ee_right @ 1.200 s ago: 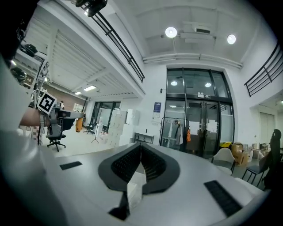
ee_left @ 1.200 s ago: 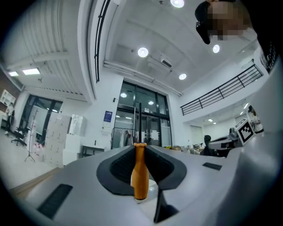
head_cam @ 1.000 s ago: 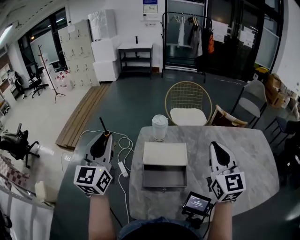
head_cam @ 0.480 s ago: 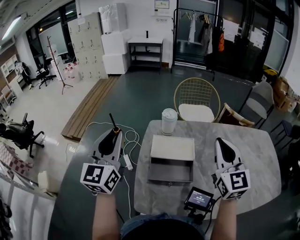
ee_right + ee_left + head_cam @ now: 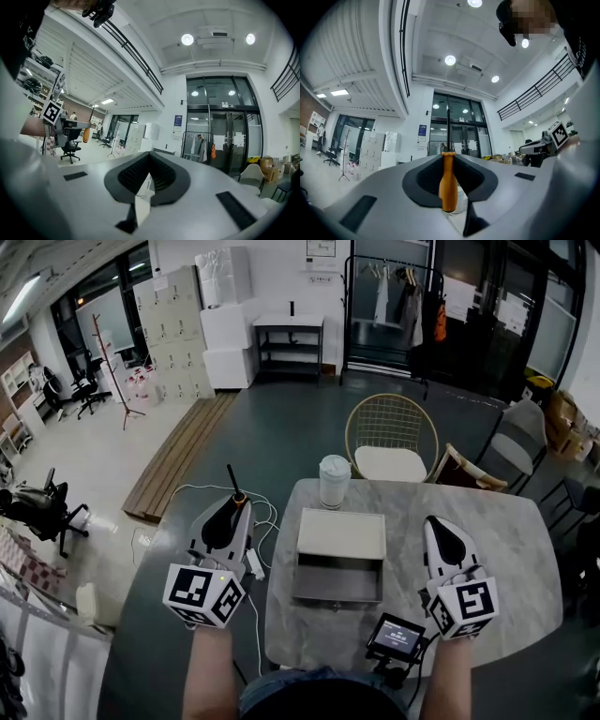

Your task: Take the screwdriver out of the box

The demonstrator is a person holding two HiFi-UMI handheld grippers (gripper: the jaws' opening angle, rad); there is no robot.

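The left gripper was clamped on the screwdriver: its orange handle stood upright between the dark pads, pinched from both sides, with the thin black shaft running on past the fingertips. The screwdriver was out of the box, which lay to the right of the left fingers, well apart from them, on the marble table. The left fingers themselves hung beyond the table's left edge, above the floor and a white cable. The box sat between the two grippers, its grey tray open towards the person and a cream panel at its far end. The right gripper hovered over the table just right of the box, its ribbed pads drawn together at the tips with nothing between them. A white cup stood ahead of both pairs of fingers, just past the box, and a small screen sat behind the right fingers at the table's near edge.
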